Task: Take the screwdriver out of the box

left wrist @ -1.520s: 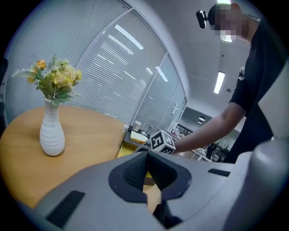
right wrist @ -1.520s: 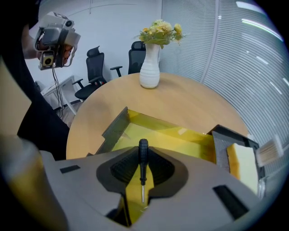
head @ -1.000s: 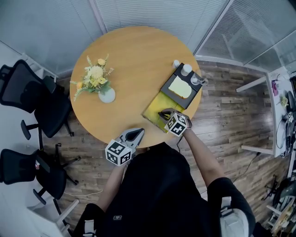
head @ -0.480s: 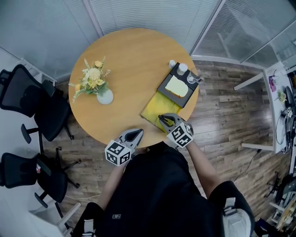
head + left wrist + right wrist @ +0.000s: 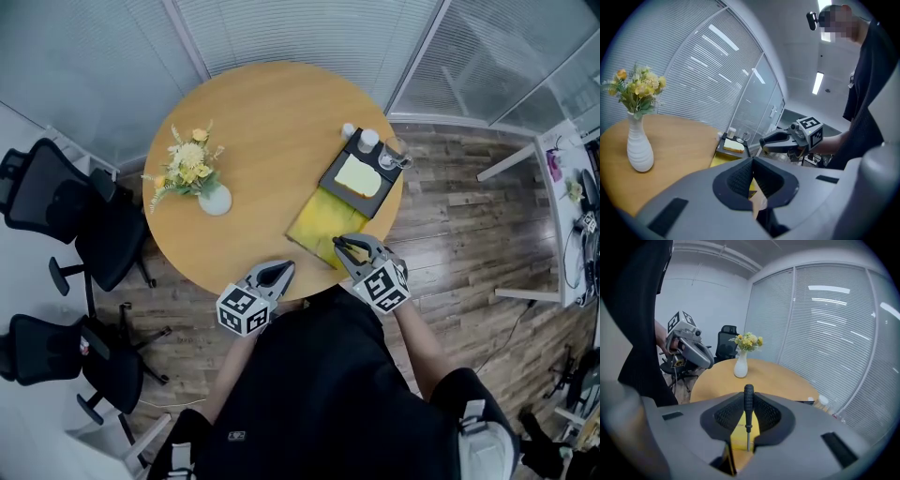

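Observation:
My right gripper [image 5: 748, 405] is shut on a screwdriver [image 5: 748, 401], which stands upright between the jaws with its black handle on top and its thin shaft pointing down. In the head view this gripper [image 5: 341, 246] hovers at the table's near right edge, just off the near corner of the open yellow box [image 5: 319, 225]. In the right gripper view the yellow box [image 5: 739, 439] lies below the jaws. My left gripper [image 5: 280, 268] hangs at the table's near edge, shut with nothing in it [image 5: 752, 163].
A white vase of yellow flowers [image 5: 214, 196] stands on the left of the round wooden table [image 5: 272, 122]. A black tray [image 5: 337, 169] with a pale yellow block, small bottles and a glass sits beyond the yellow box. Office chairs [image 5: 56, 206] stand to the left.
My right gripper has drawn back from over the yellow box toward the person, carrying the screwdriver with it. The left gripper has stayed about where it was.

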{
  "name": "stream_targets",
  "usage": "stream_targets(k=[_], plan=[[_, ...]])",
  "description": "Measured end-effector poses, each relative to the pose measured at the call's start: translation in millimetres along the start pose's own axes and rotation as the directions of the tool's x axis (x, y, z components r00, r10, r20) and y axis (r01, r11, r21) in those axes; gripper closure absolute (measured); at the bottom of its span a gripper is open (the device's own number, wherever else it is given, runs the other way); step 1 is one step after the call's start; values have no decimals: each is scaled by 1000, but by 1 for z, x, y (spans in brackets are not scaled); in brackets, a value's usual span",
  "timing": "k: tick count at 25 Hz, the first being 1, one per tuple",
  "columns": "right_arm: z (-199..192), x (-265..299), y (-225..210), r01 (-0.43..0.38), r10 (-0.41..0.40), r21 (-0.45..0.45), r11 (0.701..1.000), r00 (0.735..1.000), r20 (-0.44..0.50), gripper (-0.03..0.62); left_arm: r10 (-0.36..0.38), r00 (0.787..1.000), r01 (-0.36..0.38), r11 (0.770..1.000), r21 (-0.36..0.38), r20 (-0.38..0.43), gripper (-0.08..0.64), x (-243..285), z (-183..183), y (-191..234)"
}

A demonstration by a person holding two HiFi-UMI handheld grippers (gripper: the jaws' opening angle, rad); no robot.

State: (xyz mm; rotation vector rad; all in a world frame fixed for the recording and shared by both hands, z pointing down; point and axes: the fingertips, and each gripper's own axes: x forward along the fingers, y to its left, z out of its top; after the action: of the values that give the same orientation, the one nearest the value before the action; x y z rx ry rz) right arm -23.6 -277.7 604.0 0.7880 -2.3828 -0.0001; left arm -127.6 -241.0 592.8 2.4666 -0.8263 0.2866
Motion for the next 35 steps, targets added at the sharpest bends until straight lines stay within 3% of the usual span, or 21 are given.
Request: stream_targets(k=[9, 25, 35], plan=[[32, -35, -8, 37, -37, 3, 999, 992, 121, 529, -21, 1000, 21, 1000, 23, 8, 554, 8, 8, -9], [26, -58, 8, 44, -50, 43, 998, 986, 158, 529, -74, 997, 74, 997, 31, -2, 554, 25, 2, -29], [11, -56, 11, 65, -72, 58, 996, 989, 128, 529, -85, 996, 85, 996, 10, -11, 554, 26, -9, -34]])
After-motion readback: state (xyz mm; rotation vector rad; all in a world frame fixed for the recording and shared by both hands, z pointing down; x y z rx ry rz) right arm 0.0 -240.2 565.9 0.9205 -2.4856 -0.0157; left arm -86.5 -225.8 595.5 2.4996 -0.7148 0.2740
